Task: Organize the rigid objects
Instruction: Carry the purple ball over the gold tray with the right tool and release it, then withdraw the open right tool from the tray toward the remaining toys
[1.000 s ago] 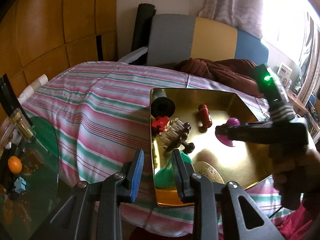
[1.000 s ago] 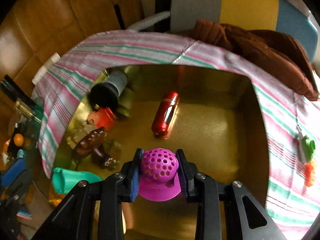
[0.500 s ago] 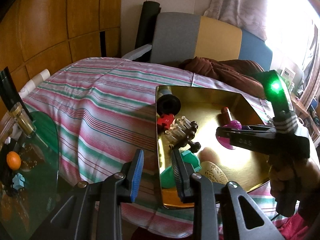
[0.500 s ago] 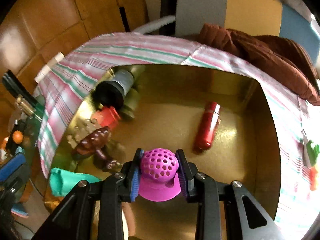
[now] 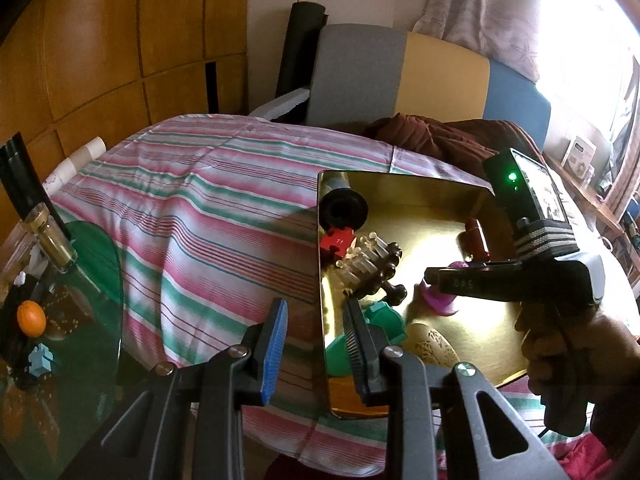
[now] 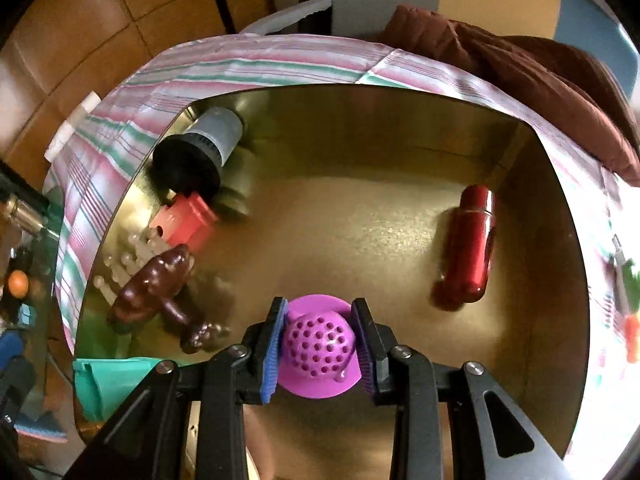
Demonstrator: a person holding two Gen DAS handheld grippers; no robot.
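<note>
I see a bed cover (image 5: 208,208) with pink, green and white stripes. A brown blanket (image 5: 436,140) lies bunched up at the far end of it. Behind that stands a chair back (image 5: 400,76) in grey, yellow and blue. The wall (image 5: 112,40) to my left is made of wood squares. Low on my left is a green glass table (image 5: 92,320). An orange ball (image 5: 30,317) and a gold tube (image 5: 54,240) sit on it. A pale curtain (image 5: 488,12) hangs by the bright window.

A lived-in home room: a striped cloth (image 5: 208,216) covers a table, behind it stands a cushioned sofa (image 5: 400,76), wood-panelled wall (image 5: 100,40) to its left, curtain (image 5: 488,8) and bright window to its right.
</note>
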